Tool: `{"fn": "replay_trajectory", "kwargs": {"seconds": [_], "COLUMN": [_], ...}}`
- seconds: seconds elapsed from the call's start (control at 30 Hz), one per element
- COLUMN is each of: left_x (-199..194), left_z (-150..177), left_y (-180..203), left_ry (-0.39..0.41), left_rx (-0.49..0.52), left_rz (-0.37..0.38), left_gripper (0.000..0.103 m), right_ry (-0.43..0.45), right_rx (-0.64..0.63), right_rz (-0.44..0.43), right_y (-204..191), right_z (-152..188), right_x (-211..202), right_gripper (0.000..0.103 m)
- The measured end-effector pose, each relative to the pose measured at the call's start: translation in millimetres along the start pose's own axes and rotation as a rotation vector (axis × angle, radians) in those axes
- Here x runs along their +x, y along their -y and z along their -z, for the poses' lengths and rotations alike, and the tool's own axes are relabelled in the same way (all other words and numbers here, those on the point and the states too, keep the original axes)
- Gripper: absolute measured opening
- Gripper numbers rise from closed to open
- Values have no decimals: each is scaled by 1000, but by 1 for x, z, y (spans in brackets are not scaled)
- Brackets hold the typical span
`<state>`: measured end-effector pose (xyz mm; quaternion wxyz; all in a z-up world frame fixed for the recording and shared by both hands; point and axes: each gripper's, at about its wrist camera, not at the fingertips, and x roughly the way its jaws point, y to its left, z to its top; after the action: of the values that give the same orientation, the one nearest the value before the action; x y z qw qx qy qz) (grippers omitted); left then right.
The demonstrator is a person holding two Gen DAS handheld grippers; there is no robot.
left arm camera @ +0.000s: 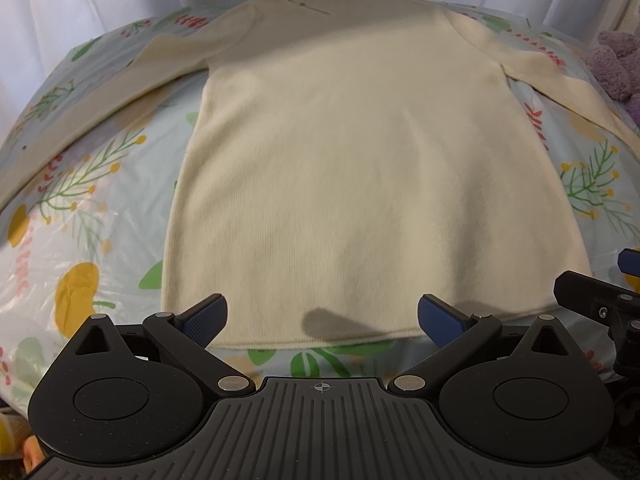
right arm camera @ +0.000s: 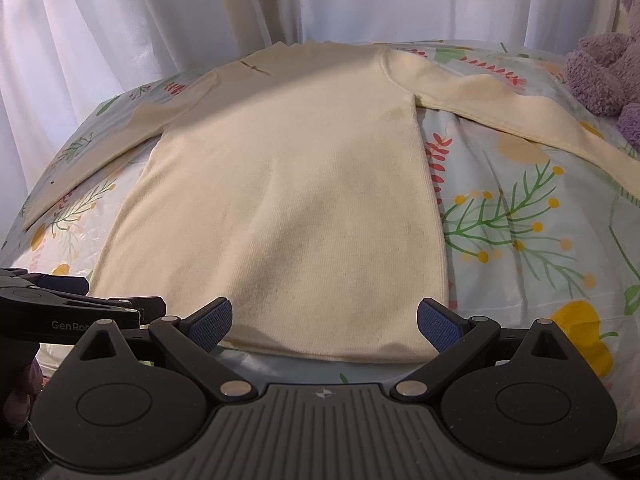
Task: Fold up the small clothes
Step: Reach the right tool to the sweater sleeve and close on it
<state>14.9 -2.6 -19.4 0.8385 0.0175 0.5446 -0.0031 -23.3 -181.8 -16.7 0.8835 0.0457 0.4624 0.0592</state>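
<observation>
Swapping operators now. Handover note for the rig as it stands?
Left gripper: open, empty, at the near hem.
Right gripper: open, empty, at the same hem, toward its right corner.
Sweater: cream, flat on the floral sheet, collar far, hem near, both sleeves spread out to the sides.
Purple plush sits at the far right, off the sweater.
Done: sweater laid out flat.
Left: every fold. Probably the sleeves in first, then the body.
</observation>
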Motion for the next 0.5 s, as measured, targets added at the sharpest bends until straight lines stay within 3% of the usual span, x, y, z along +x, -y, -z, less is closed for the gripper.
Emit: {"fn": "replay_trajectory", "kwargs": {"seconds": [0.23,0.4,0.5], "left_x": [7,12,18], "left_z": [-4,-18,-31], "left_y": [-1,-2,-2], "left_ry": [-23,4,31], "left_rx": [-16,-54,-74], "left_rz": [21,57,61], "left_gripper": [103,103,103], "right_ry": [54,386,436], "right_rx": [44,198,331], "right_rz": [-92,-155,-65], "right_y": [13,71,126], "right_z": [-2,-6,-22], "right_x": [-1,-17,-14], "right_gripper": [99,99,99]}}
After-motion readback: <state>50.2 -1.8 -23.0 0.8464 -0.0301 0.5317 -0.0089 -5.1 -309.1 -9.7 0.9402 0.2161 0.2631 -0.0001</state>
